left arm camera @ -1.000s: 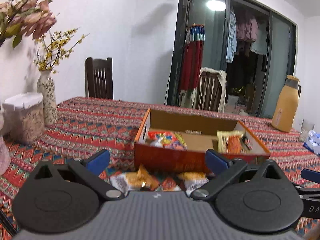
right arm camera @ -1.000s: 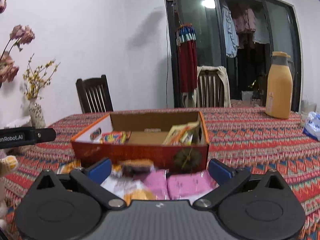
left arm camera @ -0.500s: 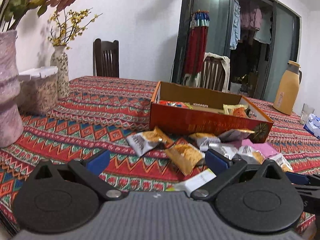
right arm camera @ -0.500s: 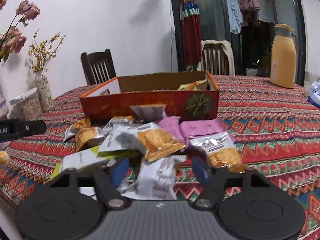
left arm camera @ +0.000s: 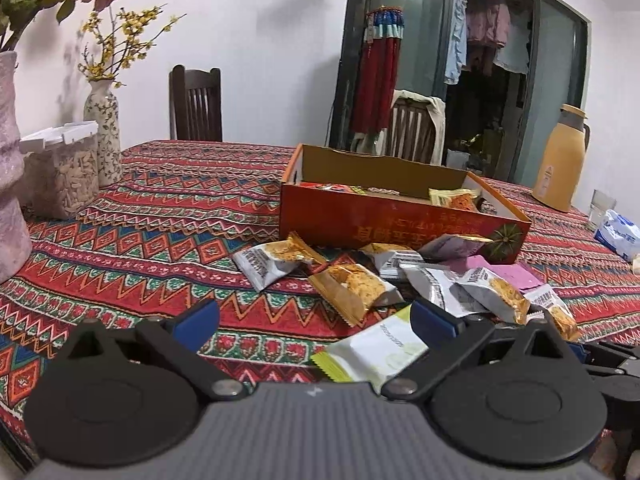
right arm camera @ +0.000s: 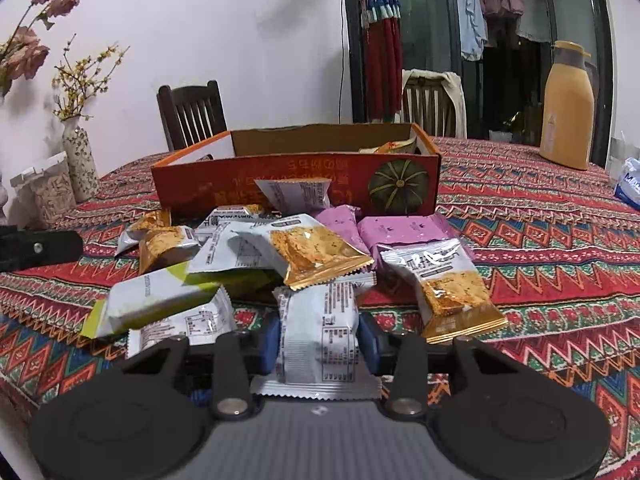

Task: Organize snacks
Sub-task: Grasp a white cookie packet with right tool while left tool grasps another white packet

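An orange cardboard box holds a few snacks on the patterned tablecloth. Several loose snack packets lie in a pile in front of it. My right gripper is shut on a white snack packet at the near edge of the pile. My left gripper is open and empty, low over the cloth, with a white-and-green packet beside its right finger. Orange-and-white cracker packets and pink packets lie between the grippers and the box.
A pink vase, a lidded clear jar and a patterned vase stand at the left. An orange thermos and a tissue pack stand at the right. Chairs stand behind the table.
Both grippers dropped low toward the table, to the near side of the pile. My right gripper closed from wide open onto the white packet. The left stayed open.
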### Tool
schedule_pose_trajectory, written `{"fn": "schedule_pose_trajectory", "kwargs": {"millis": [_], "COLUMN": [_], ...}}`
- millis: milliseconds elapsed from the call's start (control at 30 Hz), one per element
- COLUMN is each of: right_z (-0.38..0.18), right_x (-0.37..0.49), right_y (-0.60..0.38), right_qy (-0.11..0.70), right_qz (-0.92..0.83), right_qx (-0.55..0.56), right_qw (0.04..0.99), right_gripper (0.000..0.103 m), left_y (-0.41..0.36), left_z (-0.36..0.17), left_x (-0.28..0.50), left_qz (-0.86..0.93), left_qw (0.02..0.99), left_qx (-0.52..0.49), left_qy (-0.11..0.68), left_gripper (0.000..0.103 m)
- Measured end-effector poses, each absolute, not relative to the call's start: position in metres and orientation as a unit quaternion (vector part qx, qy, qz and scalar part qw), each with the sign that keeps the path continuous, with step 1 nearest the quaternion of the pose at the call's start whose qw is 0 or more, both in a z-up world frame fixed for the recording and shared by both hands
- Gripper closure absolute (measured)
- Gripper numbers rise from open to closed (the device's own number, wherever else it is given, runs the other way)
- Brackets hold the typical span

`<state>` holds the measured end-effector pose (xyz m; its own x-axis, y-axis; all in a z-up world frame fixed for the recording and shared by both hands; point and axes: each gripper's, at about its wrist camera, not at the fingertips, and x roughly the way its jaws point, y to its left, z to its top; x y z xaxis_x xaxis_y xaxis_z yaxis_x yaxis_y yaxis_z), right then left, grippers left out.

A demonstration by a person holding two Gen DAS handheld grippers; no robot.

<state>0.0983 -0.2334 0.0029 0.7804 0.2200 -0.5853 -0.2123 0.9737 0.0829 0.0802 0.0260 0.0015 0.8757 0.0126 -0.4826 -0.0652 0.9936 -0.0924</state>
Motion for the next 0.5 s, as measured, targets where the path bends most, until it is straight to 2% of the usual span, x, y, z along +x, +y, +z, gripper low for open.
{"fn": "schedule_pose_trajectory", "kwargs": {"millis": [500], "right_z": [0.015], "right_x": [0.067], "right_y": [-0.273], "right_qy": [0.281], "right_qz": [0.103], "right_qx": [0.039], "right_qw": [0.953], "right_gripper": [0.063], "left_y": [-0.026], "left_z": [-0.009], "left_x": [0.077], "left_qz": [-0.048], "left_qw": [0.962], "left_qx": [0.008], "left_qy": [0.270], "left_gripper": [0.000]}}
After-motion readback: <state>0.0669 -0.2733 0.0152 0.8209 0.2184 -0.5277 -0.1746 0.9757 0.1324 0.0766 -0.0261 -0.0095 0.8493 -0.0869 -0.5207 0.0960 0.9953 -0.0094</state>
